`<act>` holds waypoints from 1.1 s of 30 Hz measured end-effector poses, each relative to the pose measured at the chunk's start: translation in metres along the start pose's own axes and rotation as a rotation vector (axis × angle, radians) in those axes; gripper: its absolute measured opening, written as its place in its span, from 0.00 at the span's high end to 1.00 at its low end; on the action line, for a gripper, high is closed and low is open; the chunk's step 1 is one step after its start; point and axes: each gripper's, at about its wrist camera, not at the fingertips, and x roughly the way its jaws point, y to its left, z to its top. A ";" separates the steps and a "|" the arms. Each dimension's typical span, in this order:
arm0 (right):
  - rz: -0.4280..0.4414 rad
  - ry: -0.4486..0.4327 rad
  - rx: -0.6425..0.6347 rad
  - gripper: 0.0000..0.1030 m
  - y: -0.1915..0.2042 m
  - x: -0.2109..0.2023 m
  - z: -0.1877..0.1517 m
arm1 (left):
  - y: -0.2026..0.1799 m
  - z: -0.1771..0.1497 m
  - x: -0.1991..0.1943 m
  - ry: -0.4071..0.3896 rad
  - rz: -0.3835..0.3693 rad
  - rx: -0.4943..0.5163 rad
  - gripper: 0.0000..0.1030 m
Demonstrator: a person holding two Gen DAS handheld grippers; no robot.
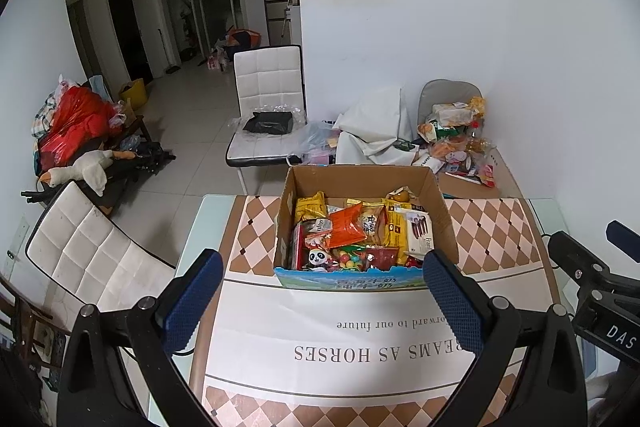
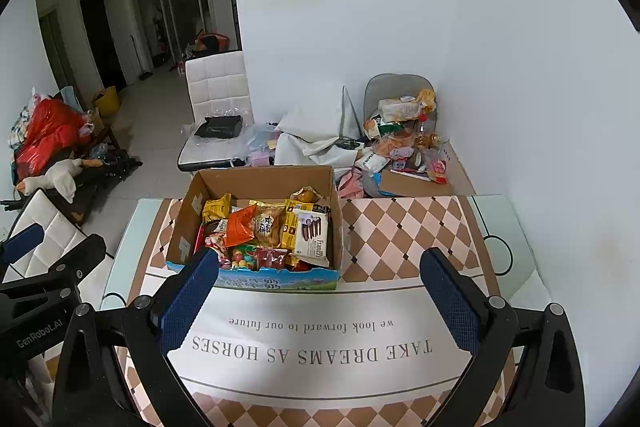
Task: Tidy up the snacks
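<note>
Cardboard box heaped with snack packets sits mid-table, toward far edge of table. Left gripper and right gripper both wide, holding nothing, hovering over near edge. Risk: packets overlap loosely; grabbing orange packet could drag neighbours out or crush contents.

Even, soft indoor light (dim hallway at left), sharp focus, strong fisheye bending, black corners
</note>
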 end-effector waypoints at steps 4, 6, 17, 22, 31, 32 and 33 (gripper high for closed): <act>0.002 0.000 -0.001 0.00 -0.001 0.000 0.000 | -0.001 0.000 -0.001 -0.002 -0.002 0.005 0.01; 0.000 -0.002 -0.002 0.00 0.000 0.000 0.000 | -0.001 0.000 -0.001 -0.003 -0.003 0.005 0.01; -0.002 0.000 0.000 0.00 -0.001 -0.005 0.000 | -0.002 0.001 -0.004 0.000 -0.011 0.014 0.01; -0.008 -0.005 0.003 0.00 -0.002 -0.008 -0.001 | -0.003 0.000 -0.004 0.002 -0.011 0.007 0.01; -0.011 -0.003 0.005 0.00 -0.003 -0.013 -0.002 | -0.005 -0.001 -0.007 0.008 -0.017 0.011 0.01; -0.011 -0.003 0.007 0.00 -0.002 -0.014 -0.003 | -0.004 -0.002 -0.008 0.008 -0.019 0.011 0.01; -0.011 -0.004 0.006 0.00 -0.002 -0.015 -0.004 | -0.004 -0.002 -0.008 0.007 -0.020 0.012 0.01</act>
